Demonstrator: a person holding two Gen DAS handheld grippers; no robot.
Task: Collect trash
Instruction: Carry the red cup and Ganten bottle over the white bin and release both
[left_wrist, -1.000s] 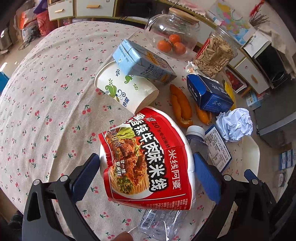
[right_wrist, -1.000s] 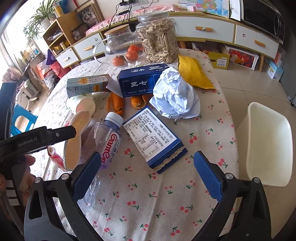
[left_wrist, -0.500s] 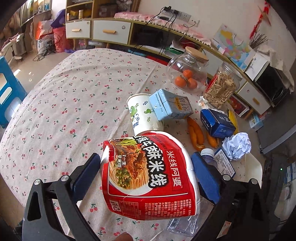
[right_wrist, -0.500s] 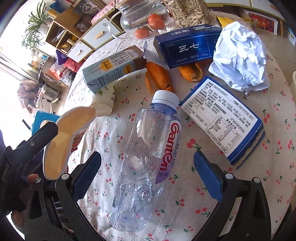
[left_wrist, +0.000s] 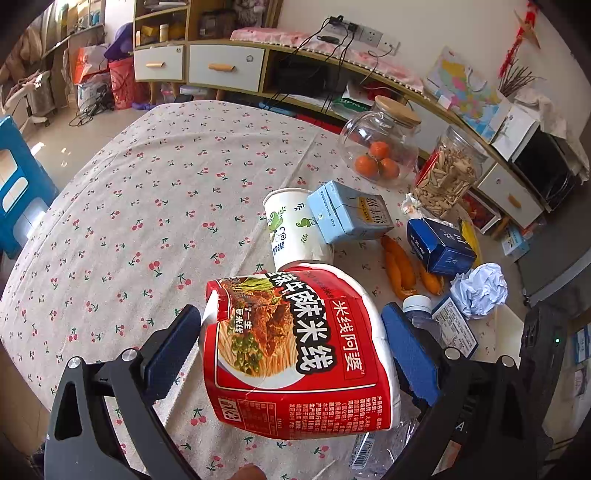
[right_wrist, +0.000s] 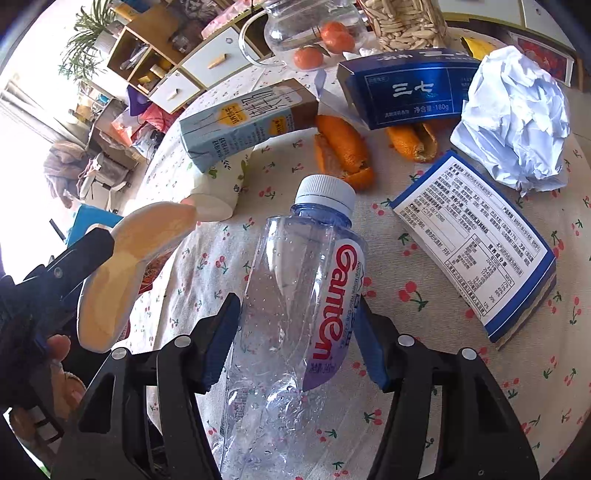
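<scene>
My left gripper (left_wrist: 291, 350) is shut on a red instant-noodle bowl (left_wrist: 295, 350), held tilted above the cherry-print tablecloth (left_wrist: 147, 221). In the right wrist view the bowl's cream rim (right_wrist: 129, 266) shows at the left. A clear plastic water bottle (right_wrist: 295, 295) with a white cap lies on the cloth. My right gripper (right_wrist: 295, 332) straddles its middle; the jaws are closing and both blue pads touch the bottle's sides. The bottle's cap (left_wrist: 417, 304) peeks out beside the bowl in the left wrist view.
Beyond the bottle lie a paper cup (left_wrist: 295, 232), a pale blue milk carton (left_wrist: 351, 218), orange peels (left_wrist: 399, 266), a dark blue box (left_wrist: 439, 243), crumpled paper (left_wrist: 480, 291) and a flat labelled box (right_wrist: 476, 243). A glass pot of oranges (left_wrist: 380, 147) and a seed jar (left_wrist: 447, 177) stand behind.
My right gripper came down over the bottle and its jaws narrowed from wide apart until they reached the bottle's sides. The left gripper lifted the bowl and tipped upward, then held still.
</scene>
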